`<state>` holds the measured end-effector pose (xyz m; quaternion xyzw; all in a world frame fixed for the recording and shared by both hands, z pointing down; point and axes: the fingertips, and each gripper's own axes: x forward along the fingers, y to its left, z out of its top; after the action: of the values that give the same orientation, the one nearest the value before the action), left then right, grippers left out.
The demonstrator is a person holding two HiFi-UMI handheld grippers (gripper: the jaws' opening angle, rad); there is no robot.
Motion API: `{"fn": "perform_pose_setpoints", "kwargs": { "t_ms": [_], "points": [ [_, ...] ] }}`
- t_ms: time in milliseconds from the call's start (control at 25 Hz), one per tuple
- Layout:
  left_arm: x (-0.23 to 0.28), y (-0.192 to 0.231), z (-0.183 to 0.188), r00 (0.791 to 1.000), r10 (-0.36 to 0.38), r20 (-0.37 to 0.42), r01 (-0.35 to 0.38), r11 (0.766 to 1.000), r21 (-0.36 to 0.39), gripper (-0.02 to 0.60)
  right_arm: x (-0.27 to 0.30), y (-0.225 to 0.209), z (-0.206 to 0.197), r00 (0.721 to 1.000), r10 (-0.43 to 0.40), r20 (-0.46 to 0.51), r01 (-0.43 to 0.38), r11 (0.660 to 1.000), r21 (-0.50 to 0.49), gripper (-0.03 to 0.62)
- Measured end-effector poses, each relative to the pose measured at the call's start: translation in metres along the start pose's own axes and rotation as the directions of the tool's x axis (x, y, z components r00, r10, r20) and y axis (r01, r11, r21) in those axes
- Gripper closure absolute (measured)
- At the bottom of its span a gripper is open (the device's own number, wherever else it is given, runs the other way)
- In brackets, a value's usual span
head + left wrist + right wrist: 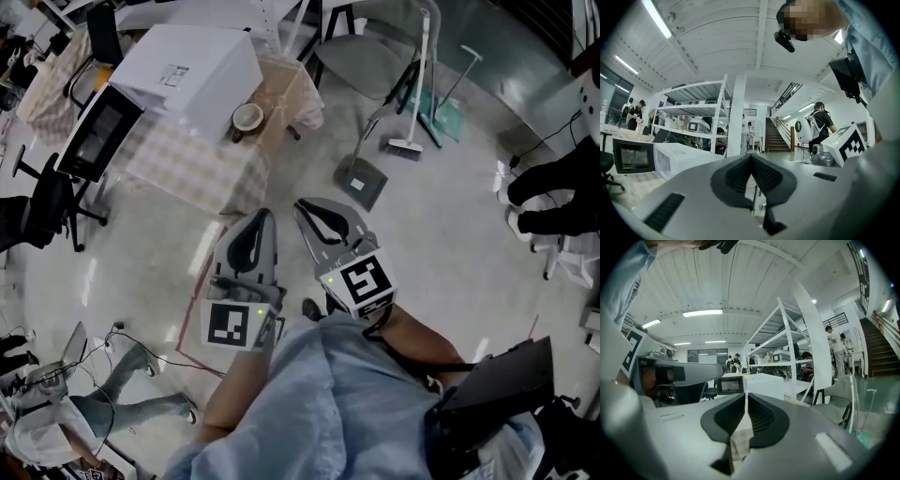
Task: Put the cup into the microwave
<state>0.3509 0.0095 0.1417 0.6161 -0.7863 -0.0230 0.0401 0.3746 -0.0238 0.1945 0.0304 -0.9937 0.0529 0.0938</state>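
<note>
My head camera sits high and looks steeply down over the left claw [265,217] and right claw [302,206], close below it, with the bench [187,173] and microwave [178,75] well off at upper left. Each claw camera rides low behind its own jaws and looks roughly level across the room: the left one catches the microwave [635,155] at its left edge, the right one has it nearly dead ahead. All three views share the microwave, and the two claw views also share the white shelving rack [693,117].

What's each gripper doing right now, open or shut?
Left gripper: closed, holding nothing.
Right gripper: closed, holding nothing.
</note>
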Motion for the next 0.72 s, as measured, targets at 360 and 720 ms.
{"fn": "perform_pose_setpoints", "kwargs": {
  "t_ms": [360,720],
  "points": [
    [0.072,0.014,0.002,0.998,0.046,-0.045,-0.044,0.998,0.033,0.577,0.040,-0.065,0.017,0.998,0.052,0.024,-0.053,0.999,0.007,0.576],
    [0.115,0.026,0.020,0.994,0.108,-0.027,-0.106,0.992,0.075,0.577,0.069,-0.105,0.036,0.993,0.110,0.048,-0.110,0.994,-0.004,0.576]
  ]
}}
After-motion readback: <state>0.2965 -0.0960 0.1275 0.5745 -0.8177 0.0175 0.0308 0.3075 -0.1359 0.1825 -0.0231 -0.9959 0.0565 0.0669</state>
